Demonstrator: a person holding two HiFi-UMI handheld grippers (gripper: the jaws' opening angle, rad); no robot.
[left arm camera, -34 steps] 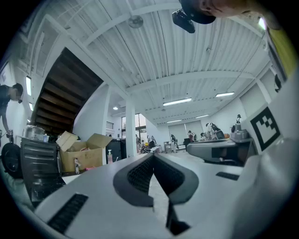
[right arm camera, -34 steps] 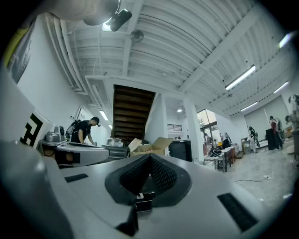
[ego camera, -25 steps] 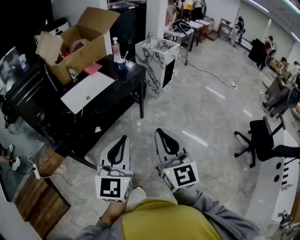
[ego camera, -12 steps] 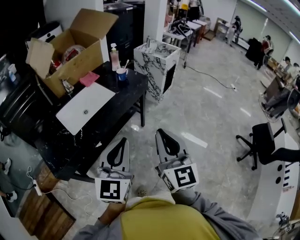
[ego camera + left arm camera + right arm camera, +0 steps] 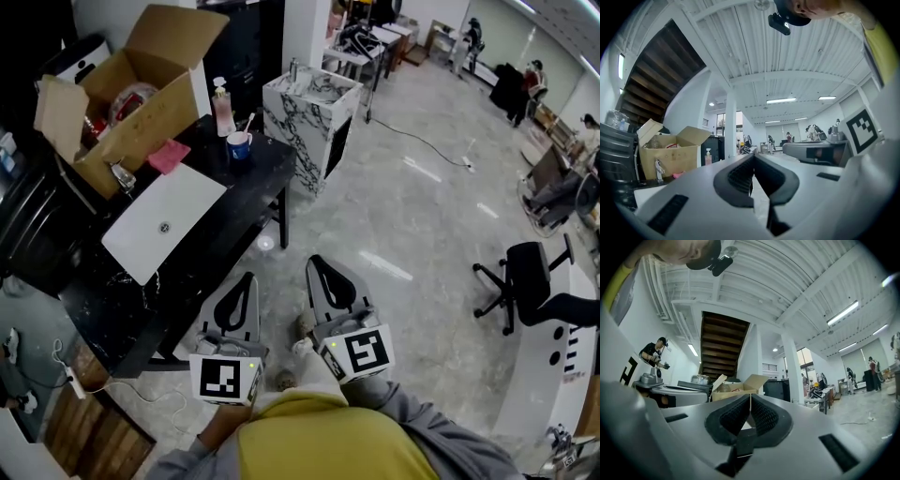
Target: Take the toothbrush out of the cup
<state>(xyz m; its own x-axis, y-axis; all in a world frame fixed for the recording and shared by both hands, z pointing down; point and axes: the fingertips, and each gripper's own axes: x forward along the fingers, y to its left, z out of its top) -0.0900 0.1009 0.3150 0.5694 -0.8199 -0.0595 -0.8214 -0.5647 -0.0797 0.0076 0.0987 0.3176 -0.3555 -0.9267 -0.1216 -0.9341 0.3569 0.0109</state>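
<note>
"Where's the toothbrush?"

"In the head view the toothbrush (image 5: 248,122) stands upright in the cup (image 5: 239,146). That's on the far corner of the black tabletop (image 5: 253,183), just beside a pink bottle (image 5: 222,103) and near the open cardboard box (image 5: 122,103). I'm out on the floor (image 5: 412,216), well apart from it, so I judge the reach hasn't begun."

"And your tools?"

"I hold the left tool (image 5: 247,278) and the right tool (image 5: 316,262) side by side, low in front of me. They point roughly toward that tabletop, which suits walking up to it. Neither touches anything."

"Left gripper view?"

"My left tool's pads meet at the tips with nothing between them. The cardboard box and pink bottle sit beyond; the cup I can't pick out."

"Right gripper view?"

"Same there: pads together, empty, the cardboard box ahead in the distance. I'd need to spread one tool before going for the handle."
</note>
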